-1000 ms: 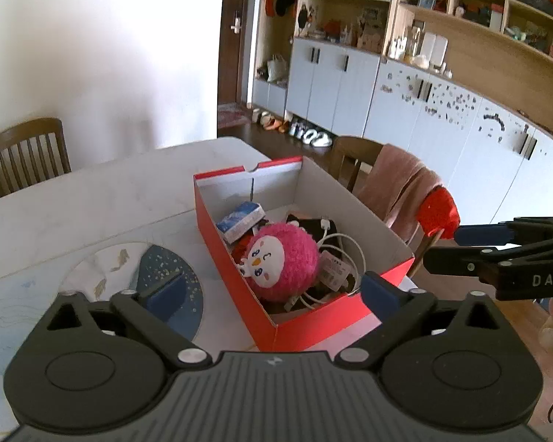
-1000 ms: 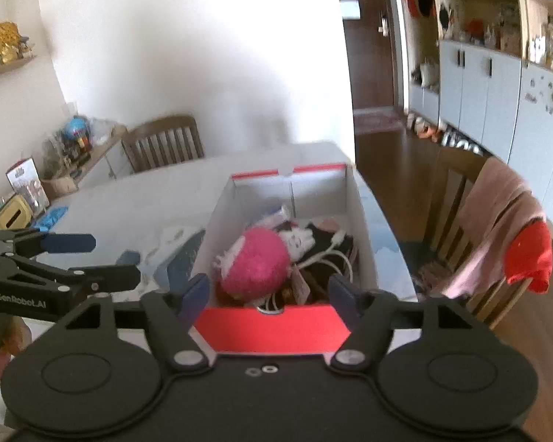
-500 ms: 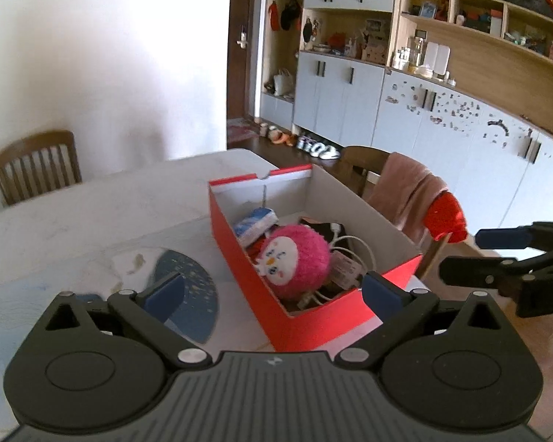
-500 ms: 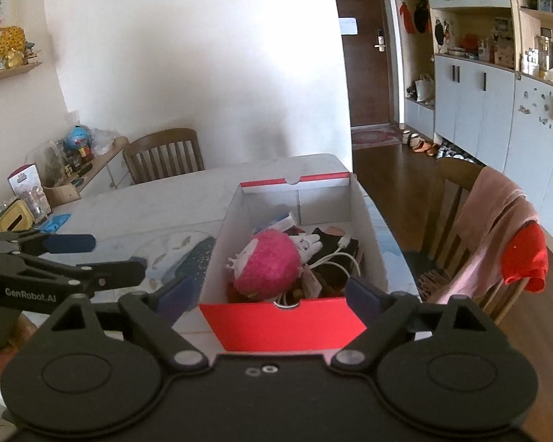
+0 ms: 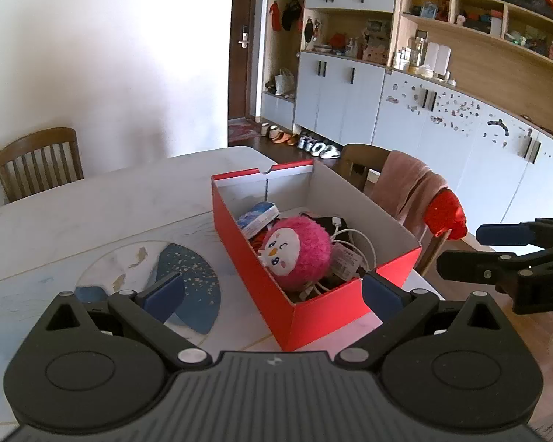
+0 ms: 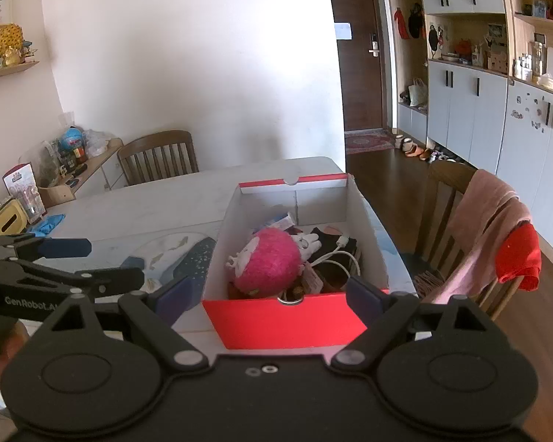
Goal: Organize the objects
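Red box (image 6: pixel 276 322) on desk (image 5: pixel 92 217), long axis running straight away from right claw (image 6: pixel 269 298), the nearer of 2; pink plush (image 6: pixel 265 265) just ahead; both claws apart, empty.

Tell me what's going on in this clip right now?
A person holds two grippers over a table, both aimed at a red box packed with a pink plush toy, a white cable and small items. The left gripper and right gripper are open and empty; the right's jaws have just been opening. Nothing is being held.
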{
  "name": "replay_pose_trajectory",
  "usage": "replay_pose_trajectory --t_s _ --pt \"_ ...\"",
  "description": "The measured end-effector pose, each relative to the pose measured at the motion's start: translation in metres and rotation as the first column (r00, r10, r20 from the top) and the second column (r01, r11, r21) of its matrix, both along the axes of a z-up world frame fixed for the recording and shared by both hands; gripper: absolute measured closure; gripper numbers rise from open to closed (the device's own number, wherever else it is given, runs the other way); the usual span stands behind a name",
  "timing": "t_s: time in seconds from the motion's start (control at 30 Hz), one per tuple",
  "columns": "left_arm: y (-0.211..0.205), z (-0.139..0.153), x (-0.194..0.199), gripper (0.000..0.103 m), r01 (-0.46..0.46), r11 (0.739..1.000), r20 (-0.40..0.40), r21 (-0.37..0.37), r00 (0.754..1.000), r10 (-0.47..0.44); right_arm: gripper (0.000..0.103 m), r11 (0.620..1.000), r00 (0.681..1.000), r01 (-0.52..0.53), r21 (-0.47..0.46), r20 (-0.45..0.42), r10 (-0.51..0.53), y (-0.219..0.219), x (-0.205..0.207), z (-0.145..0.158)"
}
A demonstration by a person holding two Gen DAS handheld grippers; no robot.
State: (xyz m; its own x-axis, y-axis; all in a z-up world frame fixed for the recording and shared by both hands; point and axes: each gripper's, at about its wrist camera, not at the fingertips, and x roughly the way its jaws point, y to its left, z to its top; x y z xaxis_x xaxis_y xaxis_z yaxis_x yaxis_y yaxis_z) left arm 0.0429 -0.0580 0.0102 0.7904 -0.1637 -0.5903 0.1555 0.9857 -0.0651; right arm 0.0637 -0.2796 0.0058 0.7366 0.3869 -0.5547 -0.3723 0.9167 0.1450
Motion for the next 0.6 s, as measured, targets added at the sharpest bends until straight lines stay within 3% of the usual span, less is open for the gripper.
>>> replay_pose_trajectory --t_s 0.6 --pt "0.0045 -0.0024 0.0007 0.0 0.005 1.0 -0.013 -0.015 1.0 -0.005 0.013 1.0 1.0 0.005 0.002 -0.015 -0.005 0.0037 -0.0001 -0.0018"
